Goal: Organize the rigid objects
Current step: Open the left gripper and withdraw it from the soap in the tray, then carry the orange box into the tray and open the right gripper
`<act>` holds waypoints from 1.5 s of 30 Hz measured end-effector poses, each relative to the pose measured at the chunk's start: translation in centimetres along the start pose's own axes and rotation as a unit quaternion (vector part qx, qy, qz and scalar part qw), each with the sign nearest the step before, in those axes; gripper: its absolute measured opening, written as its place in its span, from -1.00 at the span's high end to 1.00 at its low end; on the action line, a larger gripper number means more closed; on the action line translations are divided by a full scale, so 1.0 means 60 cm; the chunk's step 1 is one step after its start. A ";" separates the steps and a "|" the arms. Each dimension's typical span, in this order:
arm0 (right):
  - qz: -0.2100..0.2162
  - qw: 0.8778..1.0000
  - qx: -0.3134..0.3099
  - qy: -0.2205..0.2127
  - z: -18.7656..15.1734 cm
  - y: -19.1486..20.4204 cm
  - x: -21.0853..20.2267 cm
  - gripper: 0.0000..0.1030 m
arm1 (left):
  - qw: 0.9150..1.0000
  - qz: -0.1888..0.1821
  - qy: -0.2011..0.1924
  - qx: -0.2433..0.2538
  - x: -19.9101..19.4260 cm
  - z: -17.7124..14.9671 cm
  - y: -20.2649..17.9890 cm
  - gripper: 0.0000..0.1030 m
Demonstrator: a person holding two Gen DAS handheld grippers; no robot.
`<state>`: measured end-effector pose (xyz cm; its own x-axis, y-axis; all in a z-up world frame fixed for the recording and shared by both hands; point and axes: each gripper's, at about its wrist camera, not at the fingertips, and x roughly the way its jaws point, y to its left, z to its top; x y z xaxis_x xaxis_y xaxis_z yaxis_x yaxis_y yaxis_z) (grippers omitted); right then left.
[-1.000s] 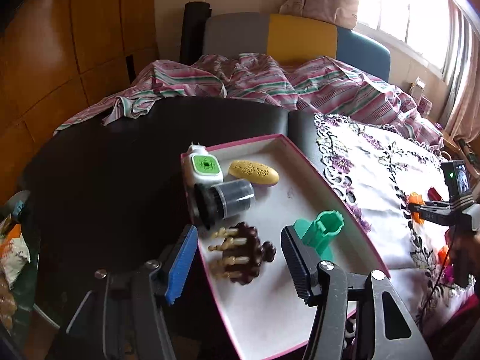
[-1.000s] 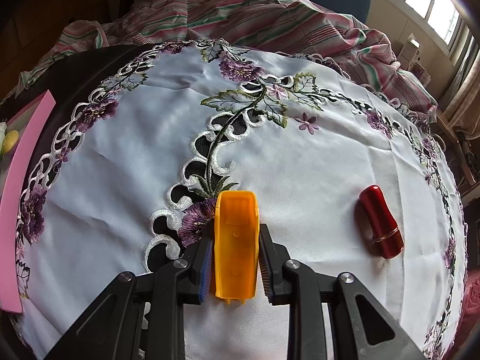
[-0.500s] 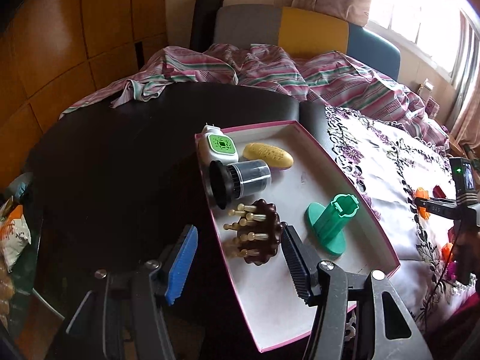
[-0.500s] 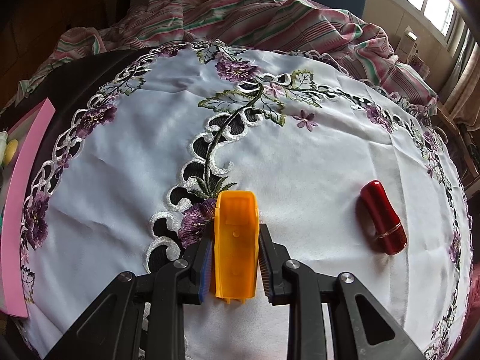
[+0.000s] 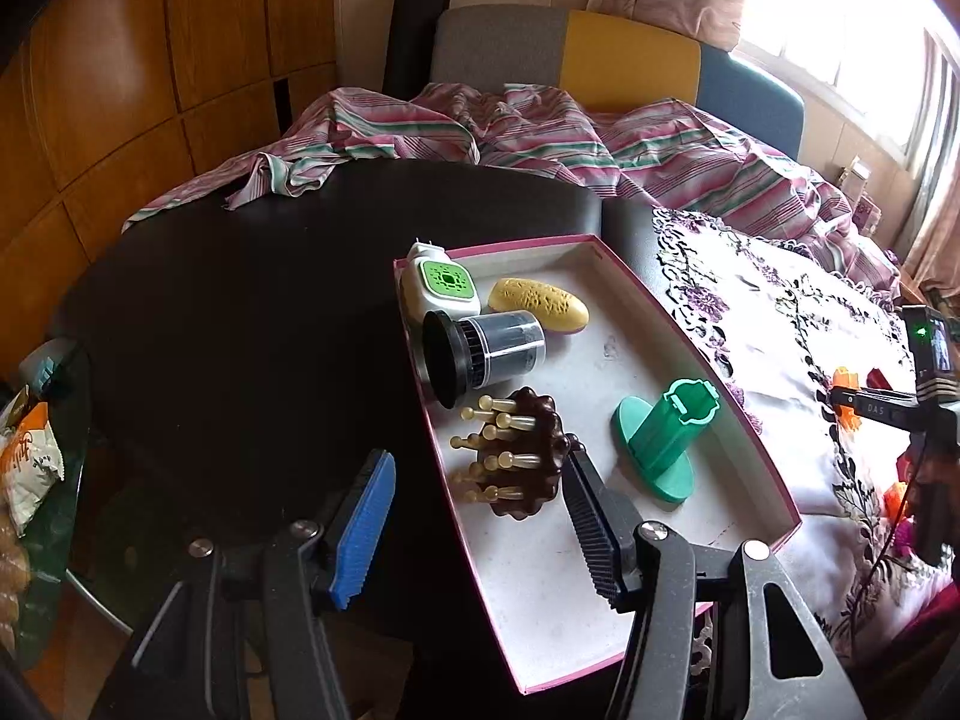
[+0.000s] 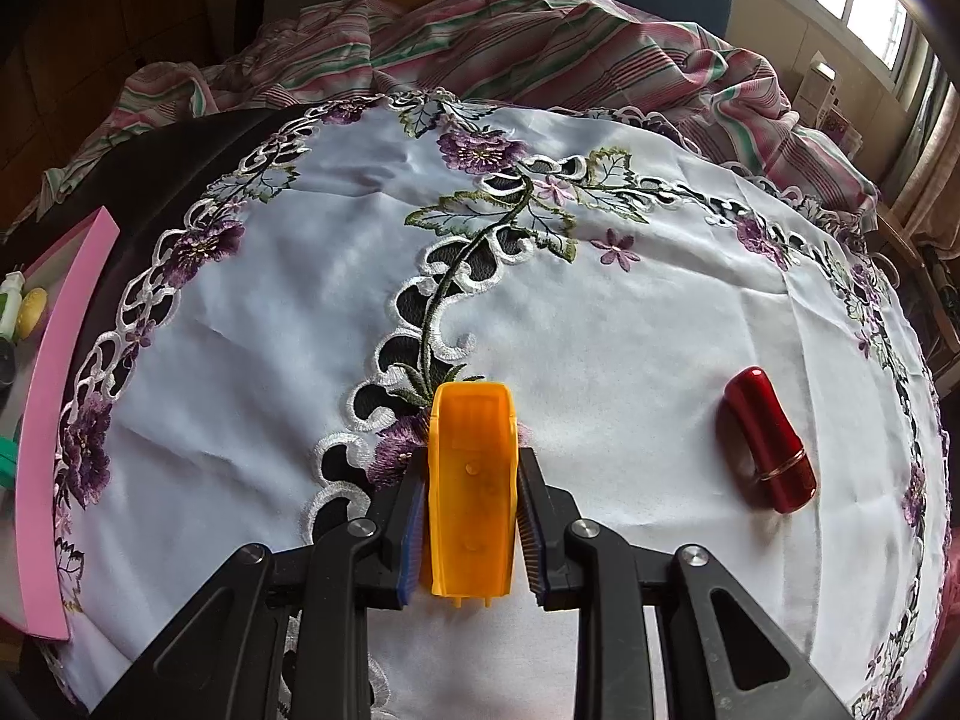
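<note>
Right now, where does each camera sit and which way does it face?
Left wrist: on the left gripper, jaws open and empty, looking down at the pink box; the right gripper shows far right.
Right wrist: on the right gripper, shut on the orange piece, facing the embroidered cloth and red tube.
Shared: box, cloth, striped fabric.

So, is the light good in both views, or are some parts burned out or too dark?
Left wrist view: the window at top right is blown out to white, and the dark tabletop shows almost no detail. Right wrist view: light is even on the white embroidered cloth; the orange piece and red tube look sharp; straight edges bend near the borders.
</note>
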<state>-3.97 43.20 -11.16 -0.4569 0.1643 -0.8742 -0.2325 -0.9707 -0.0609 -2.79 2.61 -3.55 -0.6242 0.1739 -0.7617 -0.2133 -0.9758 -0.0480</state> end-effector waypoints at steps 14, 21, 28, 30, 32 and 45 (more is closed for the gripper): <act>0.104 0.993 -0.031 -0.054 0.052 0.108 -0.091 0.50 | 1.000 -0.007 0.002 -0.010 0.005 -0.007 0.015 -0.15; 0.197 0.971 -0.113 -0.069 0.092 0.284 -0.136 0.50 | 1.000 -0.009 0.005 -0.024 0.008 -0.012 0.033 -0.15; 0.192 0.967 -0.170 -0.016 0.116 0.416 -0.070 0.50 | 0.999 -0.010 0.007 -0.043 0.011 -0.012 0.055 -0.15; 0.167 0.971 -0.173 0.001 0.119 0.436 -0.039 0.50 | 0.999 -0.010 0.009 -0.048 0.013 -0.014 0.061 -0.15; 0.152 0.973 -0.171 0.016 0.119 0.449 -0.013 0.49 | 0.999 -0.010 0.011 -0.051 0.014 -0.016 0.065 -0.15; 0.169 0.975 -0.145 -0.012 0.103 0.432 -0.031 0.28 | 0.999 -0.004 0.002 -0.051 0.007 -0.013 0.070 -0.15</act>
<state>-14.45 18.82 -8.11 -0.4863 -0.1729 -0.8565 0.1864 -0.9782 0.0916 -3.39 -1.54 -4.58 -0.6189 0.1818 -0.7641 -0.1408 -0.9828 -0.1198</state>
